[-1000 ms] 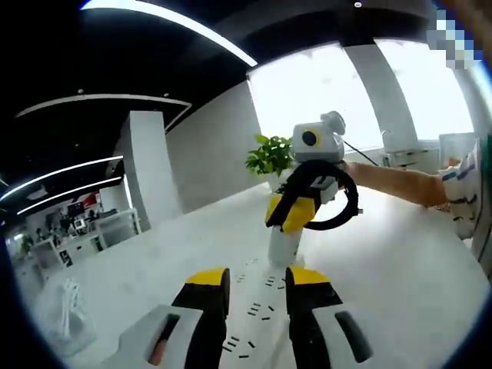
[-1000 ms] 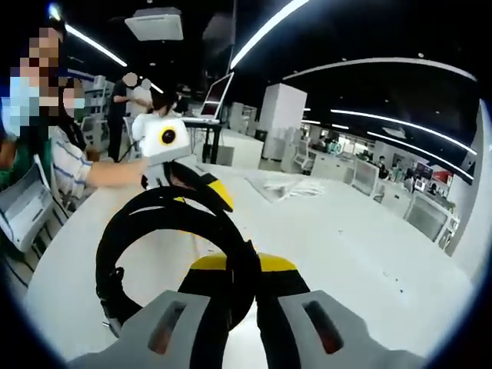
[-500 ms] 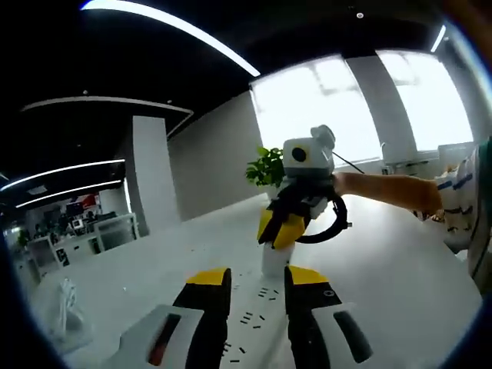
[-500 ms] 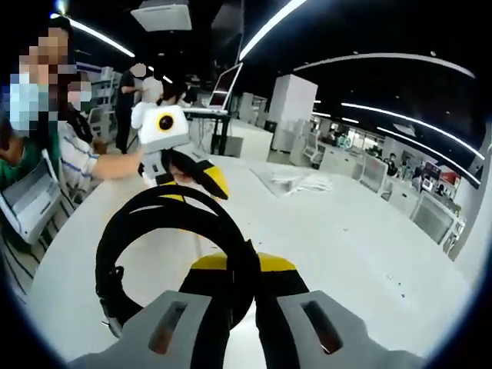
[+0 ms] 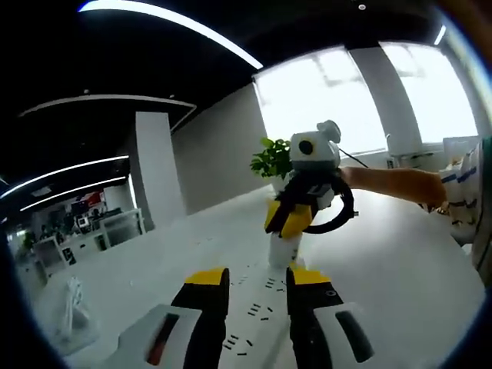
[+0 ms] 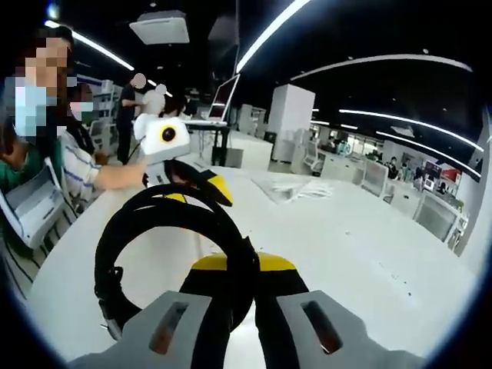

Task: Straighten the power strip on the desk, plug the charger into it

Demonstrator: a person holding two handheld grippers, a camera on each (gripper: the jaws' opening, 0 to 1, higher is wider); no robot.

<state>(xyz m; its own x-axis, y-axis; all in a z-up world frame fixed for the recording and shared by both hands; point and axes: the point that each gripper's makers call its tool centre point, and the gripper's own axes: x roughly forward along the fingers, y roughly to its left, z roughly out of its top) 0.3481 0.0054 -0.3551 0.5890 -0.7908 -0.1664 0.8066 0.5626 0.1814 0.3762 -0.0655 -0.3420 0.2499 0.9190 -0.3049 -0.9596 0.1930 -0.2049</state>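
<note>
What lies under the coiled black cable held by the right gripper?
Under the cable, the white desk shows through and around the loop. The right gripper is shut on the cable; its fingers hide the desk directly beneath the grip.

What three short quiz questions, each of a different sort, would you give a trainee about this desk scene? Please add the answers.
1. True or false: the right hand-held gripper is shut on a black coiled cable.
2. In the left gripper view, what shows on the desk between the jaws of the left hand-held gripper? A) a white power strip B) a laptop C) a cup
3. Fill in: in the left gripper view, a green ____ stands behind the right hand-held gripper.

Key: 1 true; 2 A; 3 plant.
</note>
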